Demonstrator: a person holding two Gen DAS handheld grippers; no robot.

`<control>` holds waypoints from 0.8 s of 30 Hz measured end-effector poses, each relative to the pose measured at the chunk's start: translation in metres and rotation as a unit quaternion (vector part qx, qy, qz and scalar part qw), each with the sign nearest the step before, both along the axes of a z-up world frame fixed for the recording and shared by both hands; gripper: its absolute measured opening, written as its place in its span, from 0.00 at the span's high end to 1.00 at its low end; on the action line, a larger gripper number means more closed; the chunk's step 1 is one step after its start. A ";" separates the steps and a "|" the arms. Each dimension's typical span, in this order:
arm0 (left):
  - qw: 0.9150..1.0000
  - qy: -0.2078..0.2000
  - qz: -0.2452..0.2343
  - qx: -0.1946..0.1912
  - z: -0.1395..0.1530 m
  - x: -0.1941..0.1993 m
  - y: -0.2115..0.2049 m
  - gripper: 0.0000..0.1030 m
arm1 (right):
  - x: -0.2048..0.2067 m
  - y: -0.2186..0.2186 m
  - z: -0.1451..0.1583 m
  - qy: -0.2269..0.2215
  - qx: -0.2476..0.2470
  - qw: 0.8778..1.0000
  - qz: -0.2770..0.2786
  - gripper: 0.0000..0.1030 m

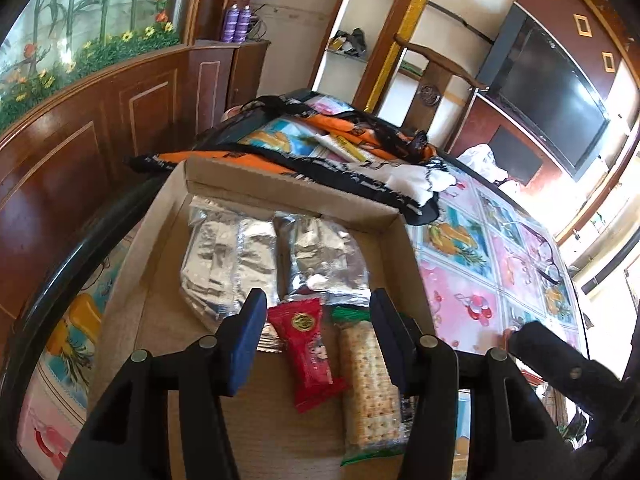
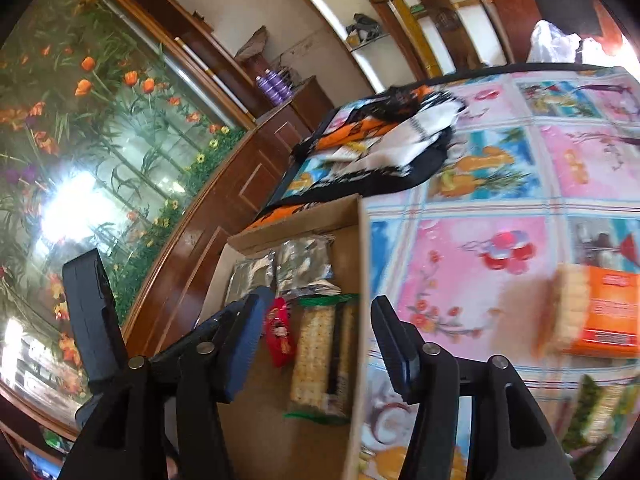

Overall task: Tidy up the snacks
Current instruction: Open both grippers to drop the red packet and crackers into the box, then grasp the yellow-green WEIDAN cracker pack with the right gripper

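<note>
**Red pack dropped, more snacks outside**

Left gripper (image 1: 318, 338) jaws apart, nothing clamped; red pack (image 1: 306, 354) and crackers (image 1: 370, 384) lie in box (image 1: 404, 240), lower centre. Right gripper (image 2: 316, 344) apart, empty. Orange pack (image 2: 600, 312) on table, right edge. Next: lift clear, grab orange pack squarely, lay it beside the crackers.

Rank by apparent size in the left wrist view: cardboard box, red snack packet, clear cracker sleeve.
1. Brown cardboard box, clearly largest.
2. Clear cracker sleeve with green ends.
3. Red snack packet, slightly smaller; it lies farther from the camera, so this gap is unsure.
</note>
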State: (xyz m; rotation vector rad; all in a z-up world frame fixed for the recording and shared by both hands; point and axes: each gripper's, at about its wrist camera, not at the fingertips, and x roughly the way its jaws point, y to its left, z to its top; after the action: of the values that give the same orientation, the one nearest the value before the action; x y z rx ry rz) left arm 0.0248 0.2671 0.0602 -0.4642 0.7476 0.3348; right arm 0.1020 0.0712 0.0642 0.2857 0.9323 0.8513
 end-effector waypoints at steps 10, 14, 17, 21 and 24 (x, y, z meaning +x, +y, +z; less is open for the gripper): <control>0.998 -0.041 -0.031 0.031 0.013 0.000 -0.021 0.49 | 0.004 -0.114 0.000 0.051 0.042 0.996 -0.054 0.30; 0.997 -0.056 -0.035 0.037 0.018 -0.002 -0.027 0.49 | 0.007 -0.185 -0.002 0.059 0.052 0.992 -0.102 0.29; 0.996 -0.071 -0.044 0.043 0.023 -0.004 -0.035 0.49 | 0.007 -0.242 0.001 0.039 0.038 0.987 -0.153 0.29; 0.993 -0.088 -0.063 0.052 0.029 -0.004 -0.048 0.49 | 0.008 -0.300 0.005 0.011 0.004 0.978 -0.207 0.30; 0.992 -0.092 -0.074 0.053 0.032 -0.001 -0.061 0.49 | 0.022 -0.328 0.007 -0.009 -0.036 0.971 -0.235 0.30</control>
State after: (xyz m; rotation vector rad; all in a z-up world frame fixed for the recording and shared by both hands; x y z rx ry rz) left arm 0.0234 0.2060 0.0921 -0.3316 0.5777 0.1887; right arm 0.1242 -0.2572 0.0712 0.4139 0.8297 0.3827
